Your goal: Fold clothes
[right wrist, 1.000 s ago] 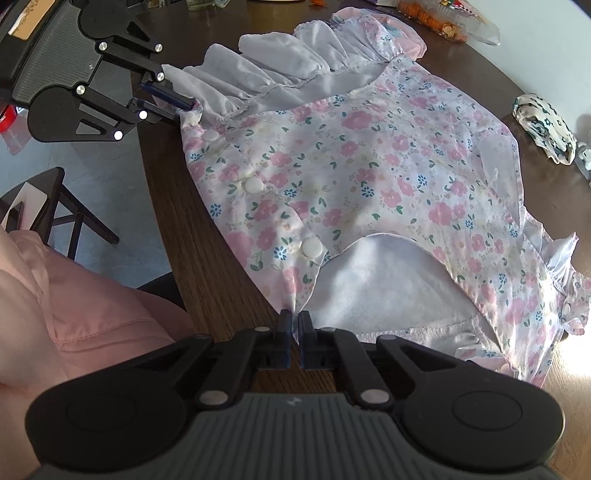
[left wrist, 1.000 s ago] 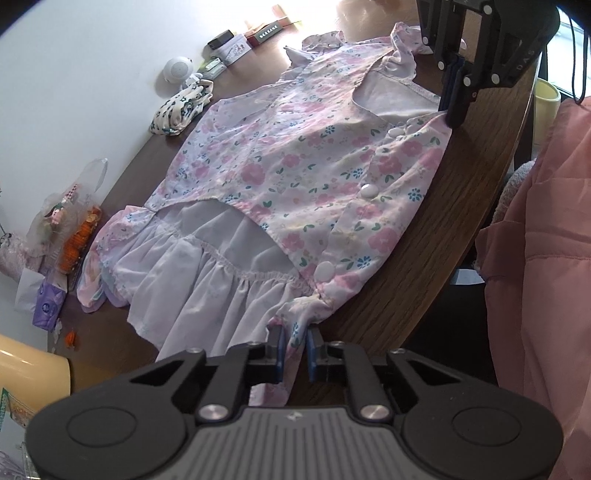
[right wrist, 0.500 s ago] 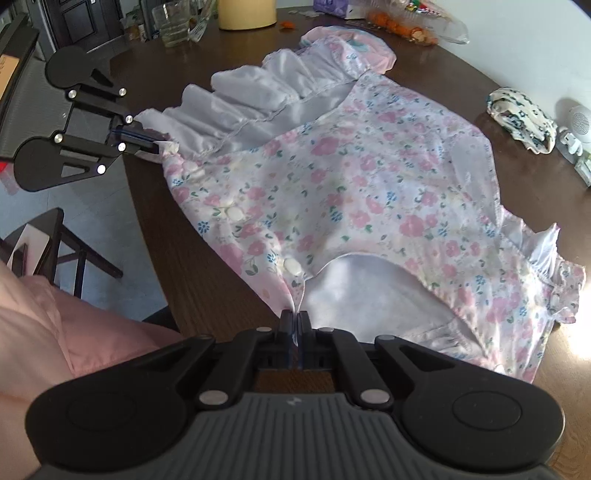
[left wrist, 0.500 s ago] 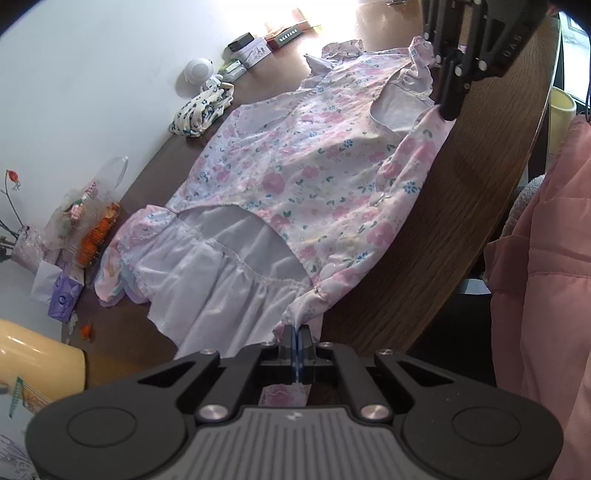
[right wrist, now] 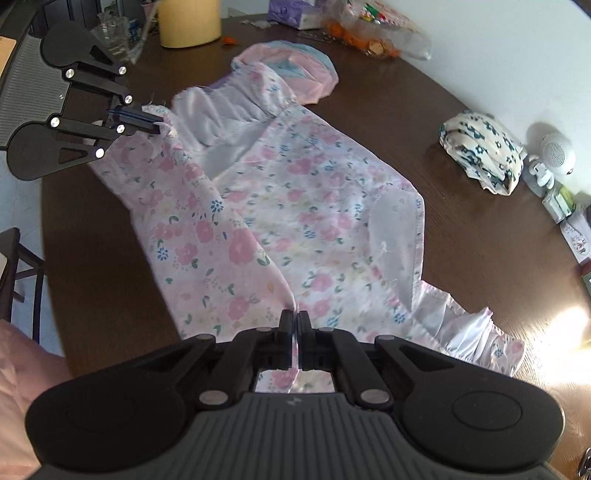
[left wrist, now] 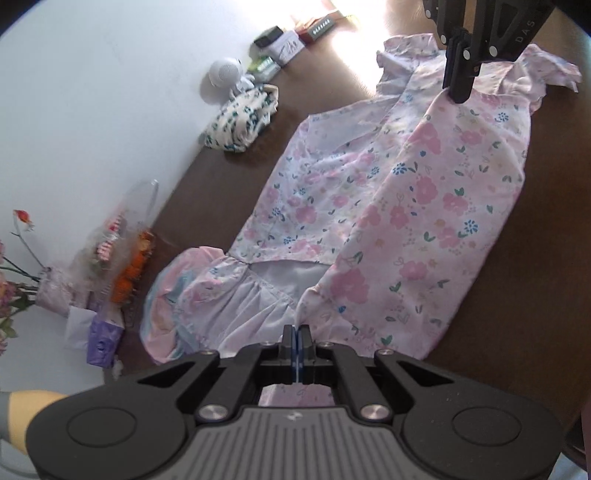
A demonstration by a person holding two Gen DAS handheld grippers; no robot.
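A pink floral dress (left wrist: pixel 406 206) (right wrist: pixel 295 221) with a white ruffled hem lies on the dark wooden table (left wrist: pixel 517 295). Its near long edge is lifted and folded over the middle. My left gripper (left wrist: pixel 296 326) is shut on the dress edge near the ruffled hem; in the right wrist view it shows at the upper left (right wrist: pixel 159 123). My right gripper (right wrist: pixel 295 314) is shut on the dress edge near the neck end; it appears top right in the left wrist view (left wrist: pixel 458 98). The fold hides the buttons.
A folded blue-flowered cloth (right wrist: pixel 484 151) and a white round device (right wrist: pixel 554 151) lie by the wall. A pink folded garment (right wrist: pixel 295 70) sits beyond the hem. A yellow cylinder (right wrist: pixel 188 22), plastic bag of snacks (left wrist: pixel 122 243), purple box (left wrist: pixel 103 341) and small boxes (left wrist: pixel 288 40) line the table's edges.
Both grippers have lifted the dress's near edge and carried it across toward the wall side, so the front flap now lies folded over the middle. The left gripper has closed on the fabric.
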